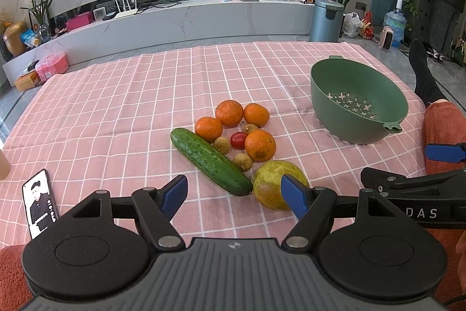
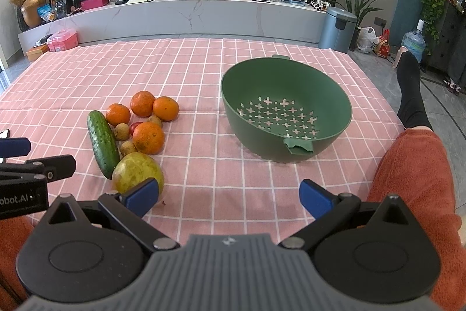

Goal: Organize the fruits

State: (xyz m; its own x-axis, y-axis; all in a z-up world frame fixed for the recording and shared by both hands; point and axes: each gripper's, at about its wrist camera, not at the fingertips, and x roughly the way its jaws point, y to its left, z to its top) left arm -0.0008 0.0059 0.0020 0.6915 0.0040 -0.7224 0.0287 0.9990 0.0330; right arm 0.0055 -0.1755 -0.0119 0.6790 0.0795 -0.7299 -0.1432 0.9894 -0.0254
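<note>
Both claws hover low over a pink checked cloth point(image 1: 116, 95) spread on the floor, and each is spread wide with nothing between its blue pads.

The left claw point(image 1: 234, 196) points at the pile of produce. Its right pad point(image 1: 294, 196) overlaps the near side of a big yellow-green fruit point(image 1: 271, 179) in the left view; whether it touches the fruit I cannot tell. Its left pad point(image 1: 174, 193) is over bare cloth. A cucumber point(image 1: 209, 161) lies on a slant just left of that fruit, its near end close beside it. Behind them sit 4 oranges point(image 1: 260, 145) in a loose cluster, with a red tomato point(image 1: 238, 140) in the middle and 3 small brown fruits point(image 1: 242, 161) tucked among them.

The right claw point(image 2: 230, 196) is over bare cloth, between the pile and a green colander point(image 2: 287, 95). The colander stands well apart to the right of the fruit, tilted a little toward the camera, empty, its cross-shaped holes showing and a handle tab at the near rim.

A phone point(image 1: 39, 203) lies on the cloth at the far left. A leg in orange-red fabric point(image 2: 413, 182) with a black sock point(image 2: 410, 92) lies along the cloth's right edge.
</note>
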